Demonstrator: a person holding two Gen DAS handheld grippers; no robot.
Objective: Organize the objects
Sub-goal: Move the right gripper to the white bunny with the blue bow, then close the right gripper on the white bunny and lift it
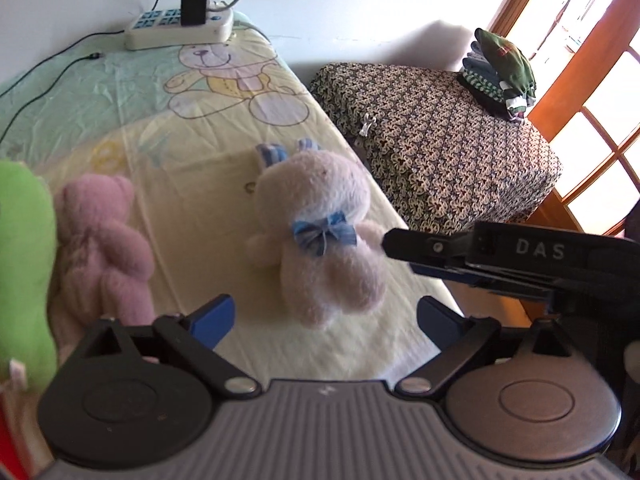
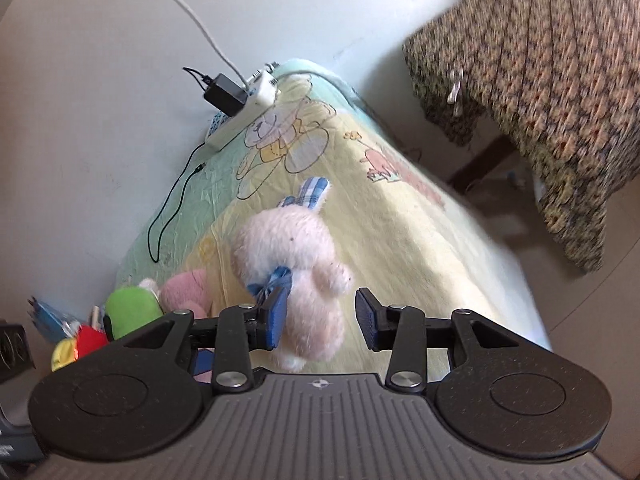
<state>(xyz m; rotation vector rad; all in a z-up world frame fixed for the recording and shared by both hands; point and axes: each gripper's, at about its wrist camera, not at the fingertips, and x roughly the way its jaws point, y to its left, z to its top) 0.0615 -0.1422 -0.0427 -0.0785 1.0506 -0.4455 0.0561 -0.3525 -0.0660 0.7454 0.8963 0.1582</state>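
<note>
A pale pink plush rabbit (image 1: 320, 220) with a blue bow and checked ears lies on the yellow cartoon sheet (image 1: 192, 152). In the right wrist view the rabbit (image 2: 296, 264) lies between my right gripper's (image 2: 322, 318) open blue pads; the left pad (image 2: 276, 316) touches it near the bow. That gripper shows in the left wrist view (image 1: 404, 248) reaching in from the right beside the rabbit's arm. My left gripper (image 1: 324, 318) is open and empty just short of the rabbit. A darker pink plush bear (image 1: 104, 240) and a green plush (image 1: 20, 264) lie at the left.
A white power strip (image 1: 180, 26) with a black adapter and cables sits at the far end of the sheet by the wall. A patterned covered table (image 1: 436, 128) with folded clothes (image 1: 500, 72) stands to the right. Red and yellow toys (image 2: 80, 344) lie beside the green plush.
</note>
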